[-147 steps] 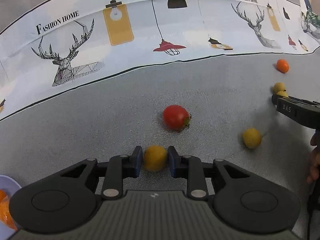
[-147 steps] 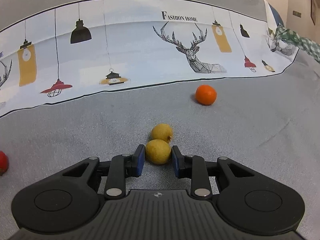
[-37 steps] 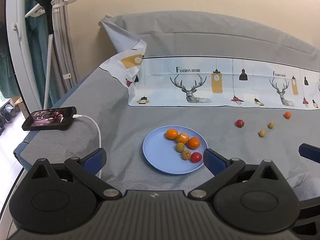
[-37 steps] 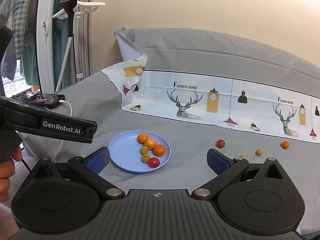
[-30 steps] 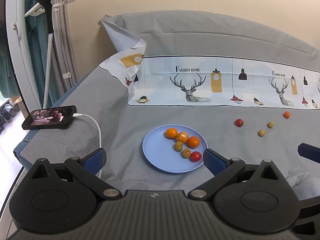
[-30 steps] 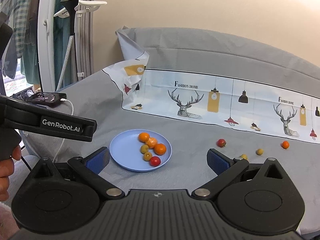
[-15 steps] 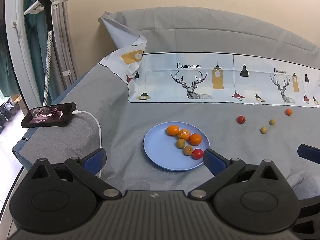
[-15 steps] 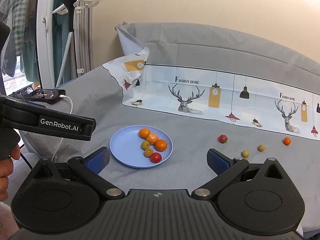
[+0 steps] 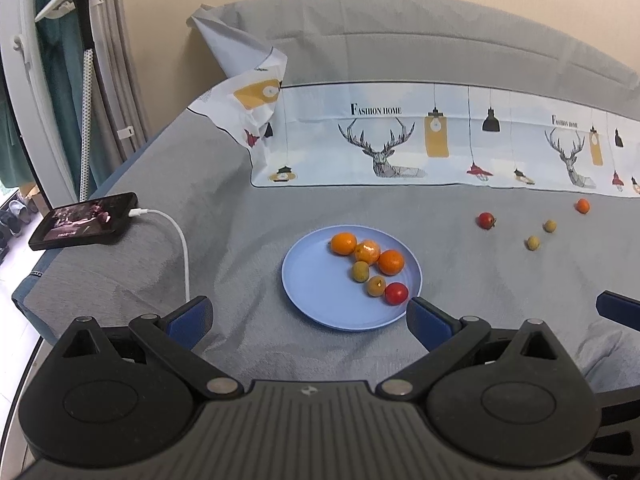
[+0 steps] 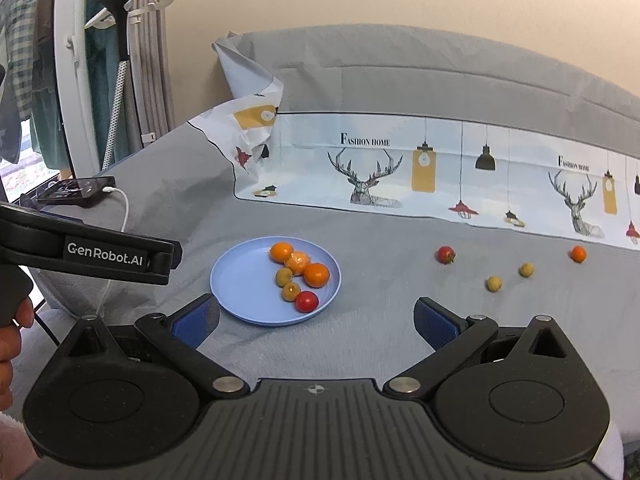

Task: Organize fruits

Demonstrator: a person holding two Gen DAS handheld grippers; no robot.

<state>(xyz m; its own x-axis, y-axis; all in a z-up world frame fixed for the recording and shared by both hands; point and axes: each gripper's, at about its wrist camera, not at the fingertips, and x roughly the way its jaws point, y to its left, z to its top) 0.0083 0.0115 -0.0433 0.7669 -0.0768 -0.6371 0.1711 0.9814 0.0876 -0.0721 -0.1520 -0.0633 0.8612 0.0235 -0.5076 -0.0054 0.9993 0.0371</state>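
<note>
A blue plate point(image 9: 316, 300) point(image 10: 240, 288) lies on the grey cloth and holds several fruits: oranges, two yellow-green ones and a red tomato point(image 9: 396, 293). Loose on the cloth to the right lie a red tomato point(image 9: 486, 220) point(image 10: 445, 255), two yellow fruits point(image 9: 533, 243) point(image 10: 494, 283) and a small orange point(image 9: 583, 205) point(image 10: 578, 254). My left gripper point(image 9: 310, 318) is open and empty, just short of the plate. My right gripper point(image 10: 316, 318) is open and empty, to the right of the plate. The left gripper's body point(image 10: 100, 256) shows in the right wrist view.
A phone point(image 9: 84, 221) on a white charging cable point(image 9: 180, 244) lies at the left edge of the surface. A printed white cloth point(image 9: 440, 148) runs along the back against a grey cushion. A garment steamer stand point(image 9: 86, 60) is at the far left.
Both grippers released the yellow fruits they held 4.9 s ago and pulled far back. Over the last second both views have drifted slightly forward toward the plate.
</note>
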